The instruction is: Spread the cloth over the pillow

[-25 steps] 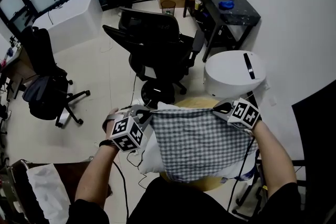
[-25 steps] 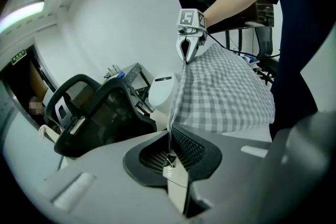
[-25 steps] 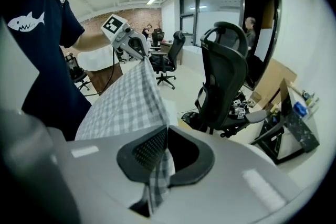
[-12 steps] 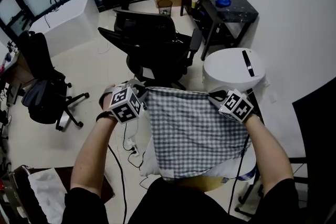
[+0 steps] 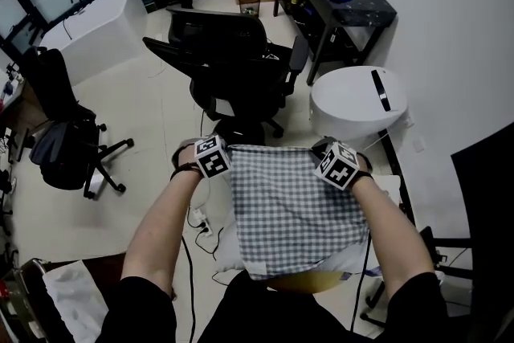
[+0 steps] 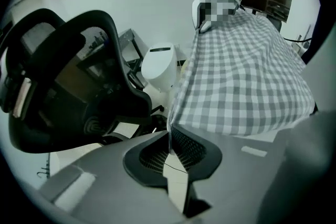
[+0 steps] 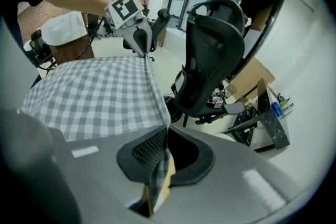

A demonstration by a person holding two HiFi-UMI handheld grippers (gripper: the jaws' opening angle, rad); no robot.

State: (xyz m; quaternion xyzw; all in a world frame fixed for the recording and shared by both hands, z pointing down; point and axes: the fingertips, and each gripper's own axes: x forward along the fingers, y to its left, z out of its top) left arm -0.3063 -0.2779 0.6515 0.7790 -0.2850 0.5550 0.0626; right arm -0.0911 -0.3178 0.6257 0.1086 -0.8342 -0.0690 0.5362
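The left gripper [image 6: 170, 136] and right gripper [image 7: 159, 157] each have their jaws pinched tight on a far corner of the checked cloth [image 5: 289, 205], which lies stretched over the white pillow [image 5: 227, 247]. Light, soft and limp, it likely needs corner grips and gentle tension to avoid bunching. Both forearms reach forward side by side, grippers tilted steeply downward
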